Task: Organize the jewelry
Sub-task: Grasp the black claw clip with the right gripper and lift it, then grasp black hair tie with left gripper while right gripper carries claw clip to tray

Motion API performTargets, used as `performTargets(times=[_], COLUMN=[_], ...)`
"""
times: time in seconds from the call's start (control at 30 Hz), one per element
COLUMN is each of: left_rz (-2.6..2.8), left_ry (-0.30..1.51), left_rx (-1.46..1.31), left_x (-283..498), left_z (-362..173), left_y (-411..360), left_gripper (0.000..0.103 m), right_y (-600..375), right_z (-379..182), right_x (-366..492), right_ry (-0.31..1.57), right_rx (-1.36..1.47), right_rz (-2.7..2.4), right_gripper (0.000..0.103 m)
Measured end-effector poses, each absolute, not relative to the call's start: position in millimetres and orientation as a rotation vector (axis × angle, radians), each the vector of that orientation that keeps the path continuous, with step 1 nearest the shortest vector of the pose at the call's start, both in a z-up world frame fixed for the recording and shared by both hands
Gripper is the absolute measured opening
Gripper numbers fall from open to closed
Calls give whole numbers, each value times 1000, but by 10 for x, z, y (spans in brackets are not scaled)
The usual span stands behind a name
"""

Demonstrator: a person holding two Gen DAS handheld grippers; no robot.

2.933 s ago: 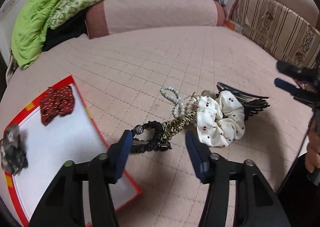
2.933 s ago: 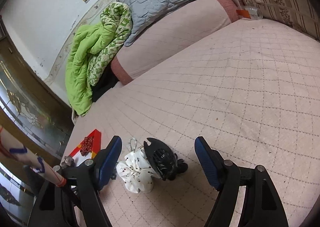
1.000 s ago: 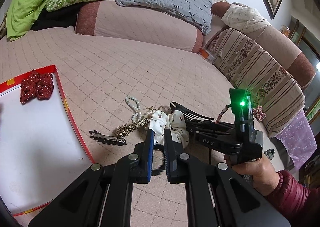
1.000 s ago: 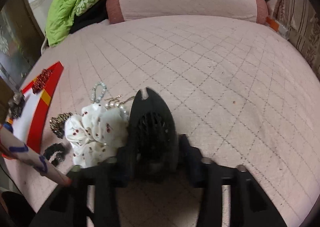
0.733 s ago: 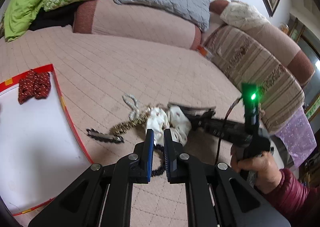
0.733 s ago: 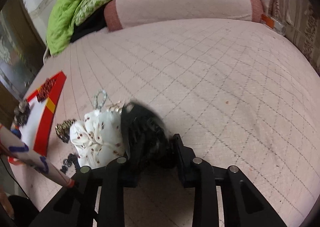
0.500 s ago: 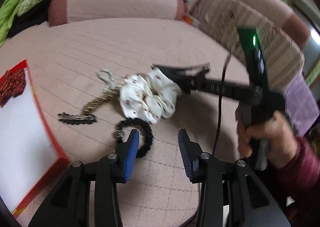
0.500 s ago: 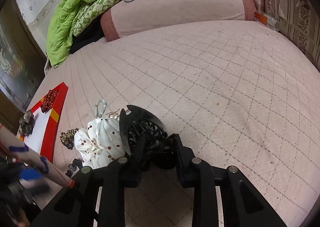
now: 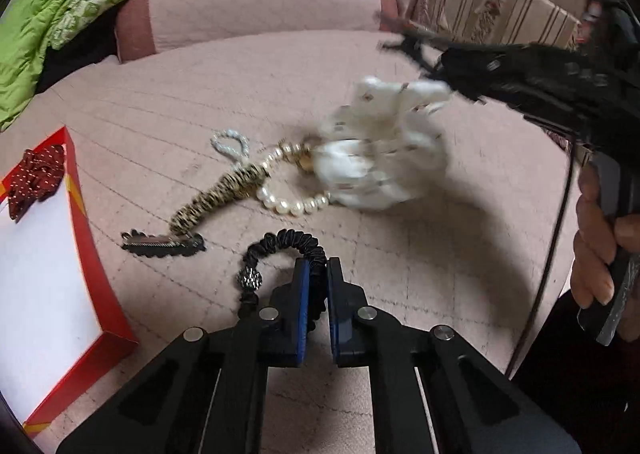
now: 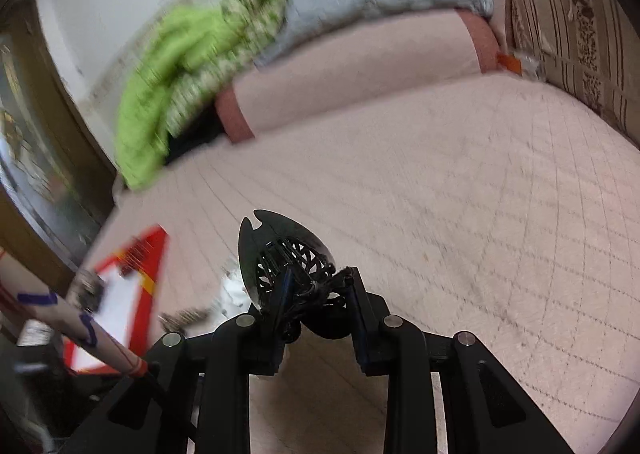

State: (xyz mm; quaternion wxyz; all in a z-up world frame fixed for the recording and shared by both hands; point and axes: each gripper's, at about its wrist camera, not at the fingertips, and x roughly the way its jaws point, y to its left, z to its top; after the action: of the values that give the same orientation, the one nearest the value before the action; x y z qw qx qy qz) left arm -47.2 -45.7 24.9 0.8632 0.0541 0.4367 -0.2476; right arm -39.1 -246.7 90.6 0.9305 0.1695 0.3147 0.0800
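Currently held, left: the left gripper [image 9: 316,274] is clenched on the black coiled hair tie [image 9: 286,244], whose near end vanishes between the 2 blue pads; its small dark bead [image 9: 249,278] hangs at the left of the loop.
Currently held, right: the right gripper [image 10: 318,288] grasps the black claw clip [image 10: 280,254] by its base, shell tip pointing up and away; the clip's lower half is hidden behind the fingers.
Right gripper from the left view: a dark, smeared shape at upper right, with the clip's teeth only a blur, so nothing finer can be read there.
White scrunchie [image 9: 380,158]: badly motion-blurred; whether it is lifted or lying on the bed cannot be told.
Pearl bracelet [image 9: 288,202]: lies on the quilted pink bedspread [image 9: 240,86], its far side tucked under the scrunchie.
Leopard-print hair tie [image 9: 220,194]: stretched diagonally, touching the pearls.
Small bead loop [image 9: 230,142]: just beyond the leopard tie.
Black barrette [image 9: 160,243]: flat, left of the coiled tie, apart from it.
Red-rimmed white tray [image 9: 86,222]: cut off by the left frame edge; a red dotted scrunchie [image 9: 36,178] sits in its far corner.
Right-wrist view: heavily blurred beyond the clip; the tray and the items near it are only smudges.
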Motion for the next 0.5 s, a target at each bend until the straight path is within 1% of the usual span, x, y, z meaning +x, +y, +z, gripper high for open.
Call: performTargets(times=[0.07, 0.2, 0.27, 0.3, 0.37, 0.4, 0.43, 0.5], left_rz=[-528, -524, -527, -528, -534, -535, -537, -541], left_ry=[888, 874, 879, 879, 880, 874, 871, 862], left_rx=[84, 63, 50, 50, 51, 48, 41, 16], left_x=[-483, -479, -467, -462, -449, -460, -474, -495], left_z=[325, 376, 392, 394, 398, 417, 412, 461], left_y=[-407, -346, -317, -314, -310, -291, -306, -289], left_gripper=[8, 8, 8, 8, 8, 8, 8, 8], right_y=[-2459, -2243, -2209, -2164, -2017, -2027, -2133, -2260], right_z=[1019, 1060, 1143, 1170, 1089, 1049, 1041, 1042], right_x=[-472, -487, -560, -580, -536, -504, -480, -454], right_ry=[573, 583, 529, 514, 541, 567, 590, 601], right_rx=[347, 217, 199, 122, -70, -72, 44, 158], right_rz=[198, 203, 220, 152, -22, -31, 35, 77], right_gripper=[29, 29, 29, 29, 28, 28, 28, 28])
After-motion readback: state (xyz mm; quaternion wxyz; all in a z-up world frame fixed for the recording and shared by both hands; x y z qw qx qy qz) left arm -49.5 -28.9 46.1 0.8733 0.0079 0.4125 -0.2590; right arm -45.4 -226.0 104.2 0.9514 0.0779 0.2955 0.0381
